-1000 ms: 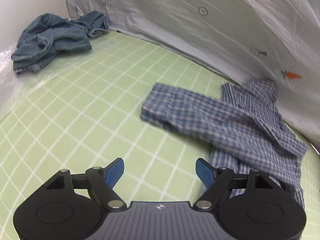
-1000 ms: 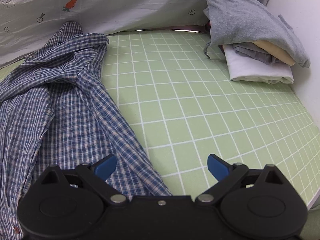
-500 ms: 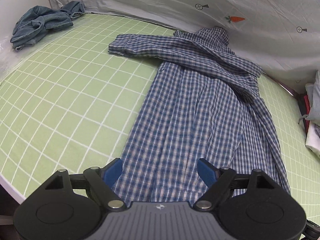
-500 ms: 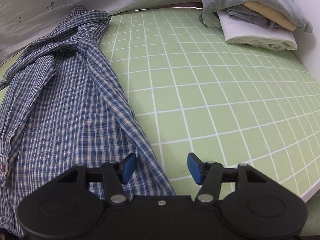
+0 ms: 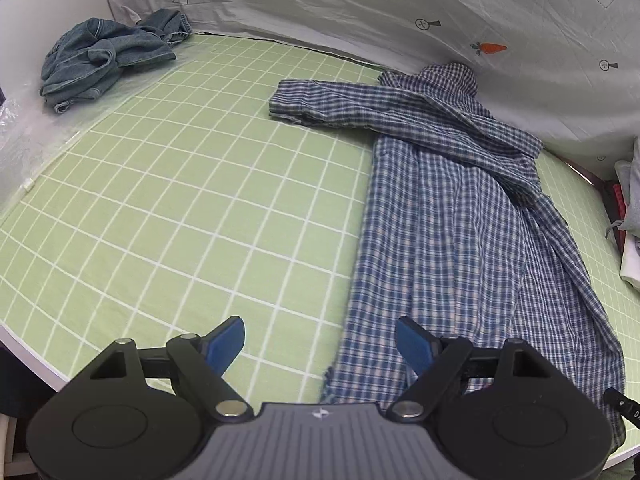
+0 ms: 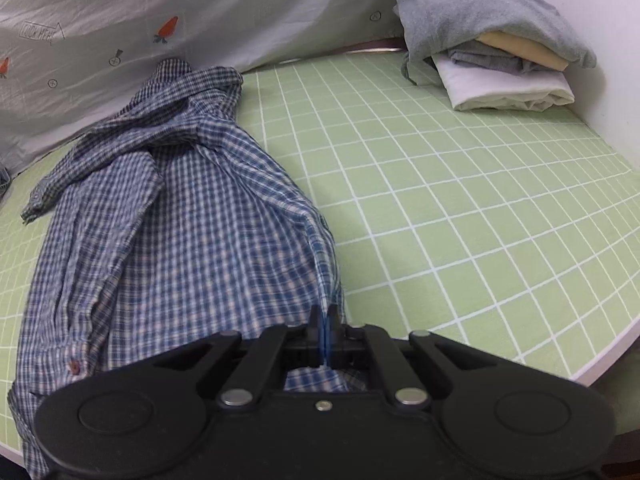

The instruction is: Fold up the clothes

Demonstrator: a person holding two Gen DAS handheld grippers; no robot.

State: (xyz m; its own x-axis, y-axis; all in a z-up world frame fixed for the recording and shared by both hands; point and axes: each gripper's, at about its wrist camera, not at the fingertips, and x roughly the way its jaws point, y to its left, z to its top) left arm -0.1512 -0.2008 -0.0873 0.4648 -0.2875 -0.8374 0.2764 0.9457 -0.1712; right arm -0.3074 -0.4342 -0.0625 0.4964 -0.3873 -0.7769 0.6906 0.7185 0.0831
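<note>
Your right hand-held gripper (image 6: 325, 334) has just been closing, and its jaws now stand pinched together on the near hem of the blue-and-white checked cotton shirt (image 6: 192, 232); a ridge of fabric rises from the pinch toward 12 o'clock. Your left hand-held gripper (image 5: 320, 344) stands wide apart with nothing gripped. Its blue right fingertip (image 5: 414, 342) sits over the shirt's near left corner, while the blue left fingertip (image 5: 226, 340) is over bare cover.

The shirt lies lengthwise on the green white-gridded cover (image 5: 180, 208) of the worktop, hem at 6 o'clock, collar end at 12 o'clock against the pale grey printed sheet (image 5: 360, 12) hung behind. In the left view one sleeve (image 5: 328, 106) is laid out flat toward 10 o'clock; the other crosses the body toward 4 o'clock.

Farther out in the left view, at 10 o'clock, a crumpled blue denim garment (image 5: 104, 60) sits at the far corner, well apart from the shirt. In the right view, at 1 o'clock, a stack of folded clothes (image 6: 492, 52), grey over tan and white, rests by the white wall (image 6: 592, 40).
</note>
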